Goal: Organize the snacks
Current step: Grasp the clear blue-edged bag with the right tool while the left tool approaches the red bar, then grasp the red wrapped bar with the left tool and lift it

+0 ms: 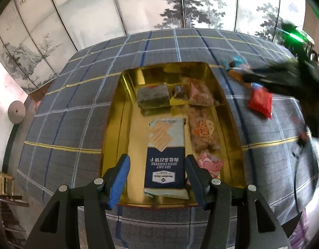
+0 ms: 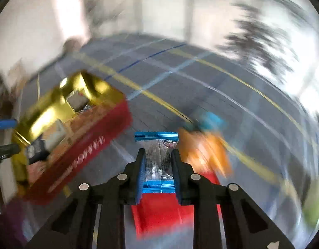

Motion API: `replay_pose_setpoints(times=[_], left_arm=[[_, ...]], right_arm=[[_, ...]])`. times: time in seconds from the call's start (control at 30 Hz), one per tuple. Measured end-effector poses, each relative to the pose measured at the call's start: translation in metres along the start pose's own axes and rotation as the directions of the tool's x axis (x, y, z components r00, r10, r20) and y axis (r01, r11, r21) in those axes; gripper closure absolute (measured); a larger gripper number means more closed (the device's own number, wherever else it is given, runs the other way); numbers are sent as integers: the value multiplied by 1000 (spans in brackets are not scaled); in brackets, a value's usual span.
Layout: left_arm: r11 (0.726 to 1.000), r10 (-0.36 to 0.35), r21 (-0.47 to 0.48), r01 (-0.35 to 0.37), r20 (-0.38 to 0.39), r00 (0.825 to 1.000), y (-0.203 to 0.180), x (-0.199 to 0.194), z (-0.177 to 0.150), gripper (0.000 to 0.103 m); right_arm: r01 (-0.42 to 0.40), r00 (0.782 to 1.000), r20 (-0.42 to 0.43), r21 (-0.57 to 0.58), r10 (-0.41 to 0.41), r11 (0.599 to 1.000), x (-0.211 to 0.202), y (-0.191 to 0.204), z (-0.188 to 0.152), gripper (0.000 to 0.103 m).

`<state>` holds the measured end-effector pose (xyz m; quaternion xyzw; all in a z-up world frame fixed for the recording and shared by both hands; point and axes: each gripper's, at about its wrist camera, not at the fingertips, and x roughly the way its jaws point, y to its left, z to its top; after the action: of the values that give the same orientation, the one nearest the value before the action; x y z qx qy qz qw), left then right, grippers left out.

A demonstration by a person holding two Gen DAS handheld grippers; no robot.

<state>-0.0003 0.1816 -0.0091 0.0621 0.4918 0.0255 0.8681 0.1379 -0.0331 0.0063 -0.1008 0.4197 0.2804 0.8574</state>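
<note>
**One packet clamped, box off to the left**

One small clear snack packet with blue crimped ends (image 2: 157,157) is pinched in the right gripper (image 2: 157,155). Its jaws are clenched on the packet's two long sides, so the long axis runs straight out along the fingers, with one blue end poking past the tips and the other tucked back between the pads. It looks lifted clear of the grey plaid cloth surface (image 2: 201,87), though the right wrist view is badly smeared, so I can't swear to it.

What matters for the next move: the gold-lined box with red outer walls (image 2: 109,128) lies to the left of those jaws, near but not under them, and it's where the packet has to go, I reckon. A red flat packet (image 2: 159,213) sits just below the jaws on the cloth, and an orange wrapper (image 2: 203,151) is just to the right.

From the left wrist view, the left gripper (image 1: 157,161) hangs right over the near end of the box (image 1: 126,95), jaws released and holding nothing, straddling a dark blue soda cracker pack (image 1: 165,164) without pressing it. So the left hand is nearer the box, but the right one has the goods. Free floor shows on the box's left side.
</note>
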Motion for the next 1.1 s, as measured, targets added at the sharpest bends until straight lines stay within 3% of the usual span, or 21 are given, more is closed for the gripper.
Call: replay_pose_setpoints(times=[0.07,0.13,0.23,0.33,0.43,0.63,0.7,0.83,0.9,1.1], left_arm=[[1000,-13,11,13,-1,1000,-6,-4,1,47],[999,-35,34,35,2,999,-17,-9,1,47],[995,-76,72,75,13,997,-37,-19,5,47],[985,-132,119,127,35,991,-62,-29,10,47],[967,-214,143,210,13,977,-80,-28,20,47],[927,-328,167,336,-72,942,-115,-7,47,47],[931,-305,188,313,-70,950,-125,-1,53,47],[938,-193,287,193,-29,981,-148,14,70,47],[934,-169,317,165,-15,985,-156,23,77,47],[915,-227,317,250,-109,968,-171,67,105,47]], right_arm=[[93,994,51,140,-101,986,-38,-30,-40,82],[179,979,50,251,-198,951,-63,-61,-72,82],[299,947,-18,403,-319,865,-94,-120,-120,82],[385,917,-90,445,-388,808,-103,-151,-146,81],[408,907,-118,479,-403,777,-103,-167,-159,81],[397,909,-99,496,-404,772,-94,-172,-168,81],[384,913,-84,504,-399,773,-93,-173,-169,80],[338,929,-58,539,-366,771,-93,-181,-170,80],[325,933,-51,548,-357,771,-94,-182,-171,80],[293,942,-32,567,-335,770,-96,-185,-173,79]])
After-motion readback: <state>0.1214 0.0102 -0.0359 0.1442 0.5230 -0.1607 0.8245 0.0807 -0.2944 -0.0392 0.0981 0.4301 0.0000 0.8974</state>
